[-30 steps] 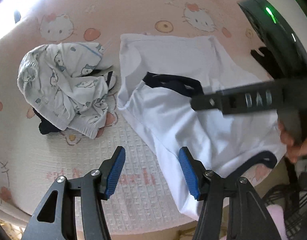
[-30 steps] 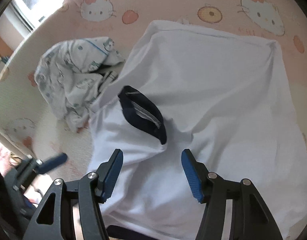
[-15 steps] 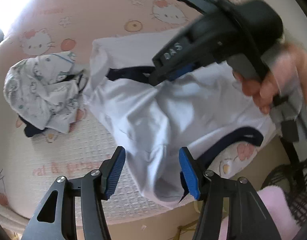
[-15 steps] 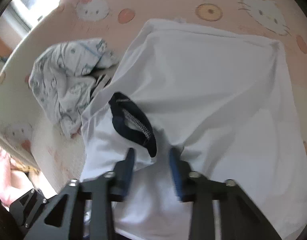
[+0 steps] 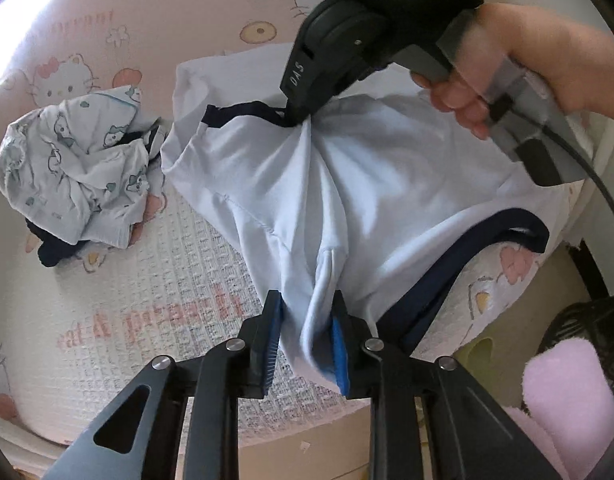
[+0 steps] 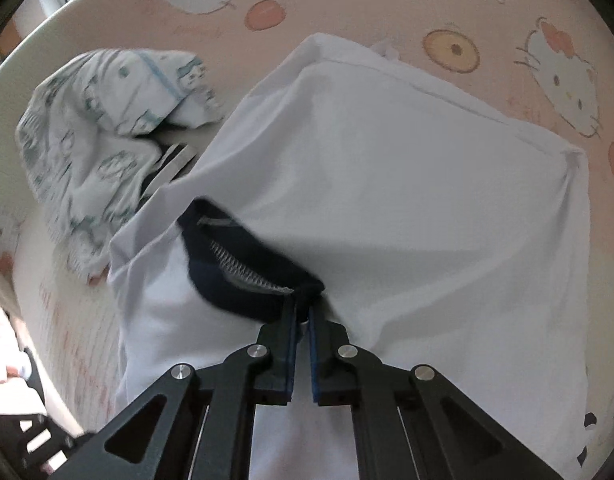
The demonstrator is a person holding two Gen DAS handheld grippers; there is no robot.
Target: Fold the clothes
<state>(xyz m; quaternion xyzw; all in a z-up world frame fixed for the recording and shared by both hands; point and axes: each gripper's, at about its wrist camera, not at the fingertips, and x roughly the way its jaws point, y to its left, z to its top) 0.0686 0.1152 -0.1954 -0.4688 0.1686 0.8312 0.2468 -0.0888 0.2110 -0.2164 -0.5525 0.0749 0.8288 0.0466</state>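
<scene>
A white shirt [image 5: 387, 184] with dark blue trim lies on a pink cover [image 5: 155, 312] with cat pictures on it. Part of the shirt is bunched up and lifted.

The left tongs [image 5: 305, 344] are pinching a fold of the white shirt near its edge. The cloth is squeezed between the blue pads [image 5: 339, 352].

The right tongs [image 6: 302, 312] are pressed nearly together and pinch the shirt right at the dark blue collar [image 6: 235, 268]. From the left camera, the right tongs [image 5: 297, 120] come down from above, with a hand [image 5: 519, 64] holding the handle. The white cloth pulls into long wrinkles between the two tongs.

A crumpled pile of pale printed clothes [image 5: 71, 168] sits just beside the shirt, on its left. Something dark [image 5: 53, 252] pokes out from under that pile.

At the right edge, off the cover, there is something fluffy and pink [image 5: 563, 392].
</scene>
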